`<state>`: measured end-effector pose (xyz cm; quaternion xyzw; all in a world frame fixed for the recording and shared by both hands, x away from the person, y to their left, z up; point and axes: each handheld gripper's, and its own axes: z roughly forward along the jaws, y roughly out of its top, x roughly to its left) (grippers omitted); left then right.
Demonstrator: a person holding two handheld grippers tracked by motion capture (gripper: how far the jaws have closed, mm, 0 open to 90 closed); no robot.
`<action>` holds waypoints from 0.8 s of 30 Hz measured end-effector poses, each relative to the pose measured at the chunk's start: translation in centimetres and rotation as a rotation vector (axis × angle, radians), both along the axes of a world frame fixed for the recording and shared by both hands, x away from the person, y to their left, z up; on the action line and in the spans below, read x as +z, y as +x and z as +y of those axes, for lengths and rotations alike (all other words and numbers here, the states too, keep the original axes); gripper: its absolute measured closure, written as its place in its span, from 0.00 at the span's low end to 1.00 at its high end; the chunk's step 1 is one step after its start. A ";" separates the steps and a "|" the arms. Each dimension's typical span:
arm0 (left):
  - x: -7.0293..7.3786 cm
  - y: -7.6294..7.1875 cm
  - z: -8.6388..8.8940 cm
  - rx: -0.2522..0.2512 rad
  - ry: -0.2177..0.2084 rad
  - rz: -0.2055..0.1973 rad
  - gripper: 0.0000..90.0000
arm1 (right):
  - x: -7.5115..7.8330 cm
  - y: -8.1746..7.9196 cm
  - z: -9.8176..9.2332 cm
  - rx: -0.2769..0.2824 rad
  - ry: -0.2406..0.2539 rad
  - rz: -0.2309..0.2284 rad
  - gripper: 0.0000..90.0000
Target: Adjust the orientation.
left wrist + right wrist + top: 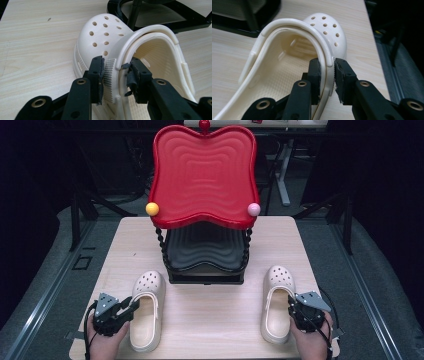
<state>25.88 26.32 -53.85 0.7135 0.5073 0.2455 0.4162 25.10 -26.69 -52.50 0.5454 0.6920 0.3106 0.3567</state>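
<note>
Pinching each cream clog's side wall, the left gripper [131, 306] held the left clog [147, 312] near the counter's [210, 315] front-left corner, the right gripper [291, 306] the right clog [276, 305] front-right, and both grips looked best seated deeper before lifting.

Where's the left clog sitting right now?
In the high view the left clog lies at the table's near-left, toe toward the black tray, with the left tool straddling its outer wall.
</note>
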 end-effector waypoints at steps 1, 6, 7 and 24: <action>0.0 0.0 0.0 0.001 -0.001 0.000 0.73 | 0.0 0.0 0.0 0.029 0.005 0.004 0.84; 0.0 0.0 0.0 0.002 -0.003 0.001 0.73 | 0.0 0.0 0.4 0.120 0.040 0.010 0.84; 0.0 0.0 0.0 0.003 -0.005 -0.002 0.73 | 0.0 0.0 0.4 0.120 0.040 0.010 0.84; 0.2 -0.2 -0.4 0.009 0.037 -0.024 0.72 | -0.2 -0.5 0.9 0.117 0.040 0.023 0.76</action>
